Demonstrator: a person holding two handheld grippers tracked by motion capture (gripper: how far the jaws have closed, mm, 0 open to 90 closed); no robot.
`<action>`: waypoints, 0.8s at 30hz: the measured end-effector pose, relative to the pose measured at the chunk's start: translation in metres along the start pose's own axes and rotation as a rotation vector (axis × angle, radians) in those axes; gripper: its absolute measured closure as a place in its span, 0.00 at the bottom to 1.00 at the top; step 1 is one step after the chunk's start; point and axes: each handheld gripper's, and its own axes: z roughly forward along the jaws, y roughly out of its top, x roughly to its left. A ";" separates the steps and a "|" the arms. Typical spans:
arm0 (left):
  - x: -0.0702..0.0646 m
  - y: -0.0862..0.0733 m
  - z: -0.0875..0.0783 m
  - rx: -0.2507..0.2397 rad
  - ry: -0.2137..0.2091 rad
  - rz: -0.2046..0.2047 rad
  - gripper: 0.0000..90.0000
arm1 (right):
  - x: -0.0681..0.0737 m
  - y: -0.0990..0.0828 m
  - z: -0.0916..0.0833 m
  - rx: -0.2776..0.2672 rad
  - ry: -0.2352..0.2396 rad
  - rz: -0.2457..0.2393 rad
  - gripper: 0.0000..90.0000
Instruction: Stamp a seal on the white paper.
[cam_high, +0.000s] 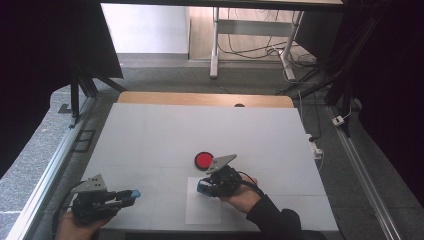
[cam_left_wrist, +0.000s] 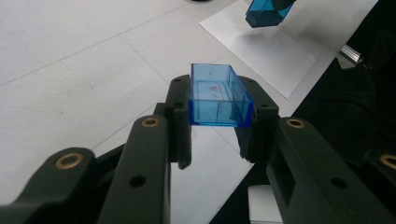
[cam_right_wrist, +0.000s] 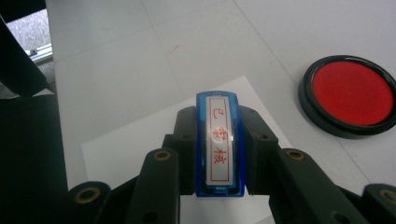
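My left gripper is shut on a clear blue box-shaped cap, open side up, held low over the table near its front left. My right gripper is shut on a blue stamp whose white label carries red characters. In the high view the right gripper holds the stamp just above a white paper sheet. A round red ink pad in a black case lies open just beyond the right gripper; it sits at the upper right in the right gripper view.
The white table top has free room across its far half. Its wooden far edge borders a grey floor with desk legs and cables. A metal rail runs along the left side. The person's dark right sleeve comes in at the bottom.
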 end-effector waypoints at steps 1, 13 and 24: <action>0.000 0.000 0.000 0.000 0.000 0.000 0.76 | 0.000 0.000 0.001 0.005 -0.002 -0.006 0.79; 0.000 0.000 0.000 0.001 0.001 0.000 0.76 | 0.000 -0.002 0.010 0.025 -0.006 -0.020 0.79; 0.000 0.000 0.000 0.002 0.000 0.000 0.76 | 0.001 -0.003 0.016 0.046 0.004 -0.031 0.79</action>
